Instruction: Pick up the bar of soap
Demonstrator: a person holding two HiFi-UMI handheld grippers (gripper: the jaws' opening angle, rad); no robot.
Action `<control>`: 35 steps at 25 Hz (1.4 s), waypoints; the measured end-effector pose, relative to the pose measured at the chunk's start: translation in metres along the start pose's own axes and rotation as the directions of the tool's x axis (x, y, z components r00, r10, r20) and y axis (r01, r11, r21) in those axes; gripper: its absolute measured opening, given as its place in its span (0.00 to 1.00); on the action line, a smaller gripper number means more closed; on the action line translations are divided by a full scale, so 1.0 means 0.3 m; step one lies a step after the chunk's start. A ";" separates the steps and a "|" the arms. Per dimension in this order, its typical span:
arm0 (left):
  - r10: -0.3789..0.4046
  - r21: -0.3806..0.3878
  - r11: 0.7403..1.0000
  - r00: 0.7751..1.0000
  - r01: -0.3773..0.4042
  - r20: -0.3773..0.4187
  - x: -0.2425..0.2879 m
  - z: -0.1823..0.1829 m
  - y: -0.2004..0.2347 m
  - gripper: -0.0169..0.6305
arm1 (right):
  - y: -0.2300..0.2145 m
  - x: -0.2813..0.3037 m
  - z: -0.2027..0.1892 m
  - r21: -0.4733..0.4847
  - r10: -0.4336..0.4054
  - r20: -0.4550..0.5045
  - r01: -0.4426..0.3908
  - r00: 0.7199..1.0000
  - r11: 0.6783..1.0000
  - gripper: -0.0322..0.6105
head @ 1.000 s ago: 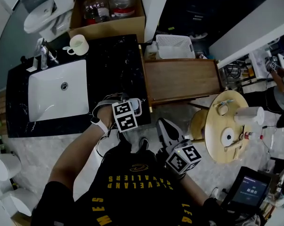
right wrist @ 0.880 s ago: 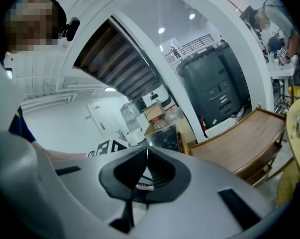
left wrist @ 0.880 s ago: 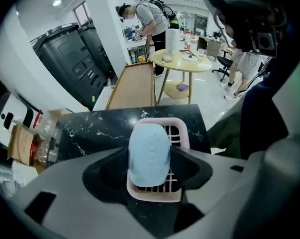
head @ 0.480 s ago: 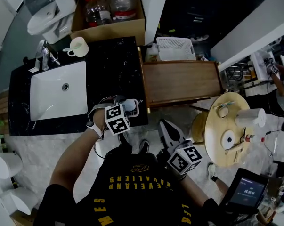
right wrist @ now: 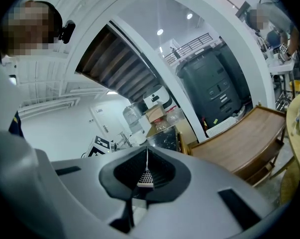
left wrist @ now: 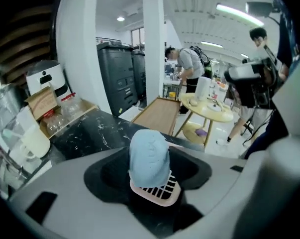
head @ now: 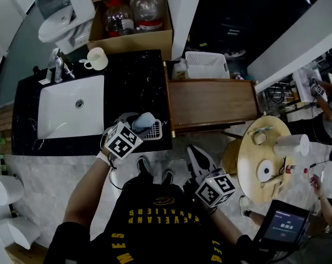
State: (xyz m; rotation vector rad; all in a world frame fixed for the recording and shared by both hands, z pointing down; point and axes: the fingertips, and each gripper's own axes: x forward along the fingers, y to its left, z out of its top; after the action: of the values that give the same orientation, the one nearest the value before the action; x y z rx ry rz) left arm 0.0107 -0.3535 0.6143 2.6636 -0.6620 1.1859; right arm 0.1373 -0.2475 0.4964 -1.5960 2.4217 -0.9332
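Observation:
A pale blue bar of soap [head: 143,122] is clamped between the jaws of my left gripper [head: 147,127], above the front right corner of the black marble counter [head: 134,73]. In the left gripper view the soap [left wrist: 149,156] stands on end against a pink gridded pad [left wrist: 159,190], and the left gripper [left wrist: 152,180] is shut on it. My right gripper [head: 196,159] hangs lower, in front of the person's body and off the counter. Its jaws meet in a thin line in the right gripper view, and the right gripper [right wrist: 146,175] holds nothing.
A white sink [head: 72,108] with a faucet [head: 58,65] and a cream mug [head: 96,59] fills the counter's left. A cardboard box of bottles [head: 131,16] stands behind. To the right are a wooden table [head: 212,99], a white basket [head: 206,65] and a round table [head: 265,153].
My left gripper has swung its marker cube left and down, and the blue soap now shows in full between its jaws. The right gripper has barely moved.

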 end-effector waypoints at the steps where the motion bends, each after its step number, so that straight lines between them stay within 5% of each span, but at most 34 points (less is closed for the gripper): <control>1: 0.002 -0.040 0.999 0.999 -0.001 0.033 -0.015 0.010 0.008 0.44 | 0.002 0.000 -0.002 0.000 0.005 -0.002 -0.005 1.000 1.000 0.08; 6: -0.012 -0.281 0.957 0.976 0.074 0.216 -0.100 0.067 0.033 0.44 | 0.016 0.004 -0.004 -0.009 0.025 -0.007 -0.025 1.000 1.000 0.08; 9: 0.002 -0.347 0.932 0.954 0.106 0.298 -0.161 0.104 0.036 0.44 | 0.029 0.005 0.007 -0.024 0.038 -0.005 -0.039 0.999 0.999 0.08; 14: 0.022 -0.450 0.867 0.886 0.214 0.464 -0.277 0.182 0.025 0.44 | 0.058 0.009 0.030 -0.082 0.055 -0.003 -0.055 0.998 0.995 0.08; 19: 0.056 -0.546 0.719 0.747 0.430 0.663 -0.397 0.240 0.029 0.44 | 0.086 0.015 0.042 -0.117 0.075 -0.006 -0.075 0.997 0.990 0.08; 25: 0.134 -0.499 0.520 0.511 0.693 0.849 -0.549 0.271 0.052 0.44 | 0.104 0.030 0.069 -0.148 0.083 -0.011 -0.084 0.996 0.985 0.08; 27: 0.163 -0.470 0.468 0.450 0.749 0.878 -0.596 0.277 0.048 0.44 | 0.120 0.029 0.089 -0.159 0.093 -0.005 -0.092 0.996 0.983 0.08; 31: 0.187 -0.406 0.441 0.360 0.801 0.914 -0.679 0.301 0.047 0.44 | 0.155 0.029 0.136 -0.168 0.119 0.020 -0.114 0.993 0.979 0.08; 35: 0.202 -0.352 0.419 0.293 0.837 0.935 -0.734 0.317 0.050 0.44 | 0.188 0.033 0.161 -0.173 0.143 0.045 -0.134 0.989 0.976 0.08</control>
State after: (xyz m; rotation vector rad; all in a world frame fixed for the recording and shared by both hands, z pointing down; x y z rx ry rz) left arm -0.0623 -0.3230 0.3872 1.9891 -0.3817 -0.8647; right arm 0.1067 -0.2620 0.4297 -1.4566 2.5937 -0.6662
